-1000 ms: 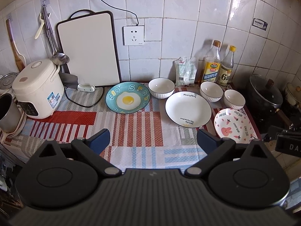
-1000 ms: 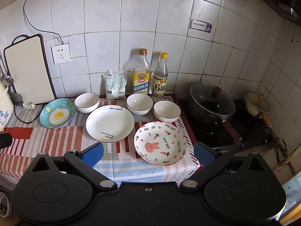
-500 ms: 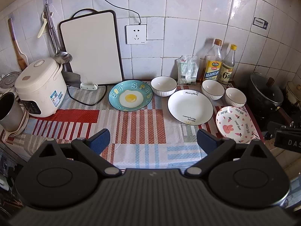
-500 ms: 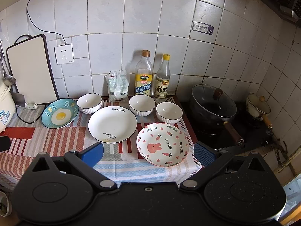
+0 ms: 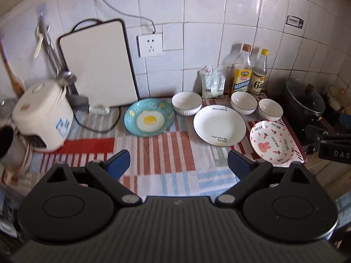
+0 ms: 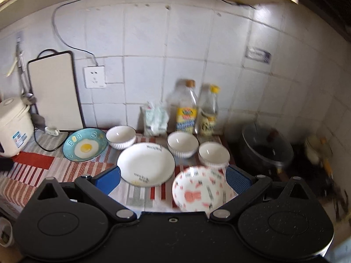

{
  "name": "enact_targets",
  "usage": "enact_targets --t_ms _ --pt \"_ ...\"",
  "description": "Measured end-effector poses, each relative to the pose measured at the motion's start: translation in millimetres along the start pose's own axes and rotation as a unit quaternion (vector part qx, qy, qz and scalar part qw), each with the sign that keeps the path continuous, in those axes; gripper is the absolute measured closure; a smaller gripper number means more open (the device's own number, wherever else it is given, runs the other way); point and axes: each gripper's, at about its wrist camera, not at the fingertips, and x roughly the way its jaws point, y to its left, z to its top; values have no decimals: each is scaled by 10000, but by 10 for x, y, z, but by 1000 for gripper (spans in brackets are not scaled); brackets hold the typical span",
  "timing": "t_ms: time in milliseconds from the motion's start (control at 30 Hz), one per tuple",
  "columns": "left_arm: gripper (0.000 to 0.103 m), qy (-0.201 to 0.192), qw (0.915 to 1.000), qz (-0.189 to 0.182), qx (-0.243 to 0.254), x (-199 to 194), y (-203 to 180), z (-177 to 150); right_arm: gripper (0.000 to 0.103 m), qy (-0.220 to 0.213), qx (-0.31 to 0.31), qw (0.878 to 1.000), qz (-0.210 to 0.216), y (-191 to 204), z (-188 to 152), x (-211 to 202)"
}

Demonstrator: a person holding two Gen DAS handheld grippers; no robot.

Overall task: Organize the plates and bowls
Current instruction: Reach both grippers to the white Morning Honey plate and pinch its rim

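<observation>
On the striped cloth lie a teal egg plate, a white plate and a pink rabbit plate. Three white bowls stand behind them: left, middle, right. My left gripper is open and empty above the cloth's front. My right gripper is open and empty, hovering over the near edges of the white and rabbit plates; part of it shows at the right of the left wrist view.
A rice cooker and a metal cup stand at left. A cutting board leans on the wall. Two bottles and a bag stand at the back. A lidded pot sits on the stove at right.
Both grippers have pulled back and risen, so the counter looks smaller and farther. The right view has tilted up and is blurred by motion. No dish has moved.
</observation>
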Motion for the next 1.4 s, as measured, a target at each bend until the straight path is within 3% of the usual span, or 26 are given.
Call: enact_targets --t_ms 200,300,433,600,733,967,1033,1100,1233,1400 --pt "14 538 9971 -501 189 401 283 341 11 592 210 9968 491 -50 170 354" --pt "21 801 9935 -729 361 684 361 464 12 801 442 9938 629 56 162 484" --pt "22 963 9885 -948 678 1025 393 582 14 1053 983 9858 864 156 184 676" --pt "23 711 9851 -1272 914 1473 409 672 21 1172 1644 9754 883 241 103 1065" --pt "25 440 9839 -1451 945 1974 308 643 40 1332 2182 9629 862 334 -148 1563" --pt "44 1102 9789 -1511 818 3095 62 542 44 1563 2999 9383 724 242 -535 2350" --pt "48 1261 9791 -1371 821 3360 -29 516 60 1726 3299 9256 677 169 -655 2585" --pt "53 1374 9775 -1327 897 3585 -110 494 68 1819 3504 9164 657 131 -734 2767" --pt "73 1609 9745 -1305 867 3942 -211 488 71 1852 3839 9032 511 92 -825 2959" --pt "80 1780 9728 -1191 884 4242 -304 542 72 1953 3977 8958 349 114 -885 3129"
